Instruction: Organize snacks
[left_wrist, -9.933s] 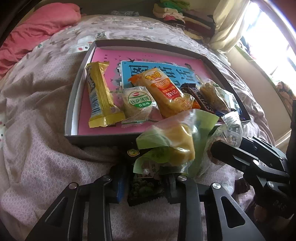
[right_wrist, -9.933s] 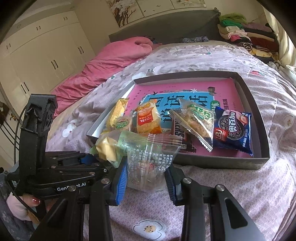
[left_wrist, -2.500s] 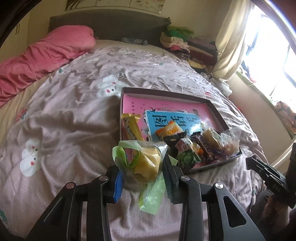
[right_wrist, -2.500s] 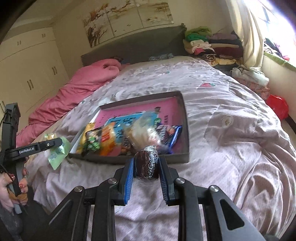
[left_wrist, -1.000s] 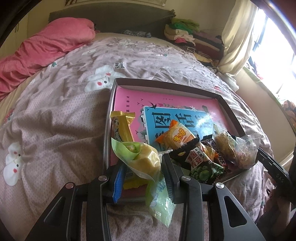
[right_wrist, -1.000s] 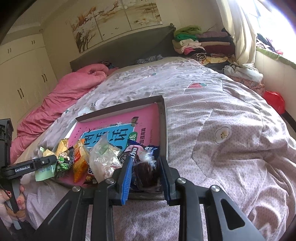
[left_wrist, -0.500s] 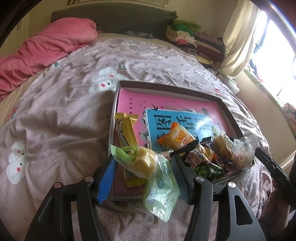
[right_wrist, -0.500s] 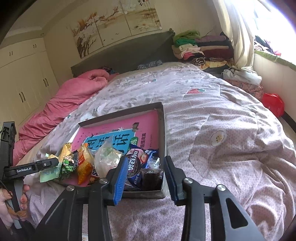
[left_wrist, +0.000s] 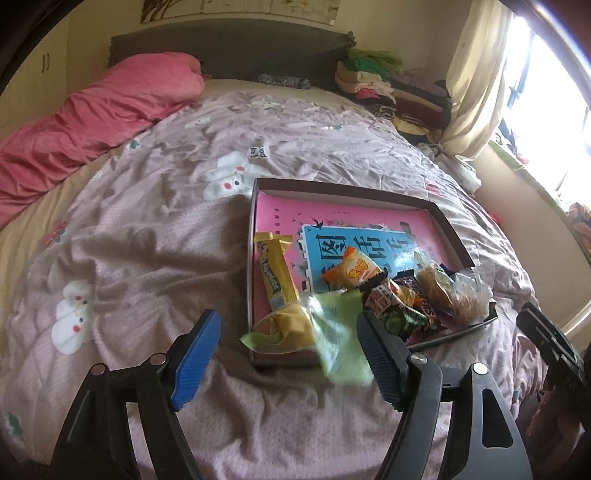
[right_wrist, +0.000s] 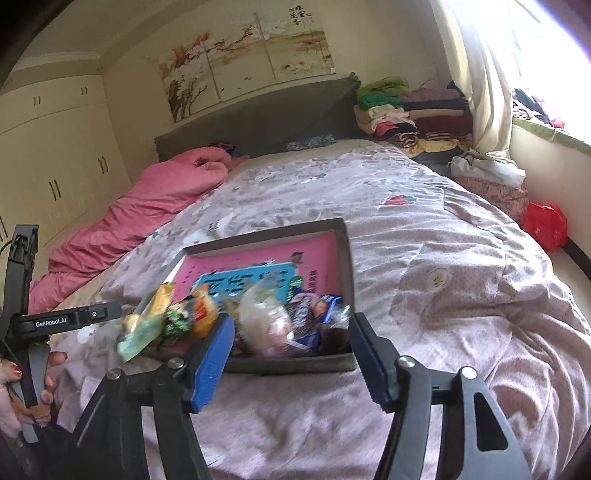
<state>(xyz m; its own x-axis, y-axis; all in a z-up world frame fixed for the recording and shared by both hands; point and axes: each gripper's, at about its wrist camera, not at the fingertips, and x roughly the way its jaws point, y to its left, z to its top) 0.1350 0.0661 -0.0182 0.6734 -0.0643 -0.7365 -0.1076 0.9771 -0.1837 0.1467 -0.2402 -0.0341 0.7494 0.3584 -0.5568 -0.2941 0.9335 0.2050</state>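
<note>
Mauve quilted bedding (left_wrist: 155, 229) printed with white rabbits carries a shallow dark box (left_wrist: 351, 190) lined with a pink sheet. Nearest the left view's lens, the left gripper (left_wrist: 288, 354) stands spread with nothing pinched; its jaws have just been opening, and the green-and-yellow snack bag (left_wrist: 306, 328) it clamped a second ago now lies at the box's near left corner, its green tail draped over the near wall. The right gripper (right_wrist: 291, 354) is likewise spread and empty, its jaws having just been opening; the dark round cake (right_wrist: 334, 339) it held a second ago now sits in the box's near right corner. Beyond lie a yellow bar (left_wrist: 275, 275), an orange packet (left_wrist: 354, 271), a green-pea packet (left_wrist: 399, 317) and a clear bag (left_wrist: 454, 291) along the box's near edge. "GenRobot.AI" is readable on the left gripper in the right view; the blue panel's large characters are not legible.
</note>
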